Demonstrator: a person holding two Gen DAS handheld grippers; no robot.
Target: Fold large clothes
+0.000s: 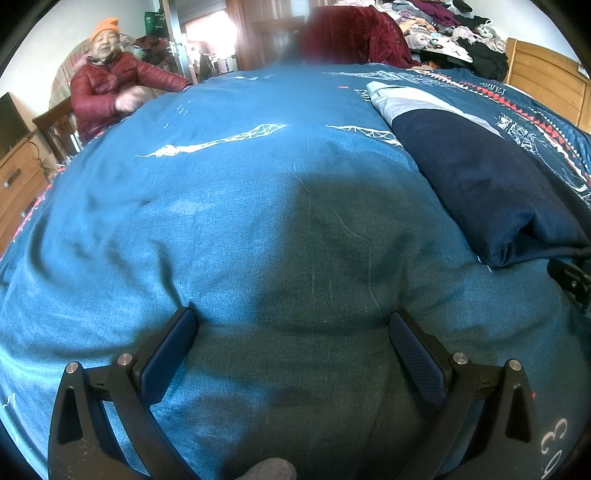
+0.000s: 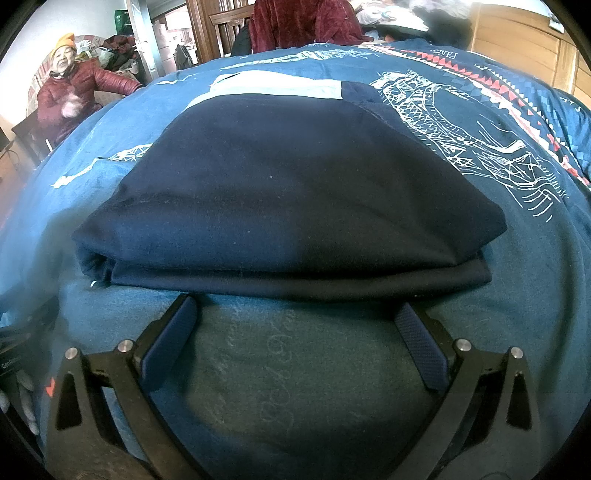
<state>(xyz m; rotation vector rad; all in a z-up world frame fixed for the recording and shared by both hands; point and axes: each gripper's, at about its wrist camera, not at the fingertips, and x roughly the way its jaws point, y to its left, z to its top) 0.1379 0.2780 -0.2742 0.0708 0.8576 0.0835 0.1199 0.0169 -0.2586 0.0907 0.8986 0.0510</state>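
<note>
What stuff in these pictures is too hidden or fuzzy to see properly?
- Folded navy garment: its inner layers are hidden by its top layer, right wrist view.
- Same garment, left wrist view: its right edge is cut off by the frame.
- Pile of mixed clothes: separate pieces are too small and jumbled.
- Dark red velvet garment: blurred.

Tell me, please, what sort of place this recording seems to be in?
Most likely a home bedroom: a blue quilt covers a bed with a wooden headboard, a folded navy garment lies on it, and a pile of clothes sits behind.
</note>
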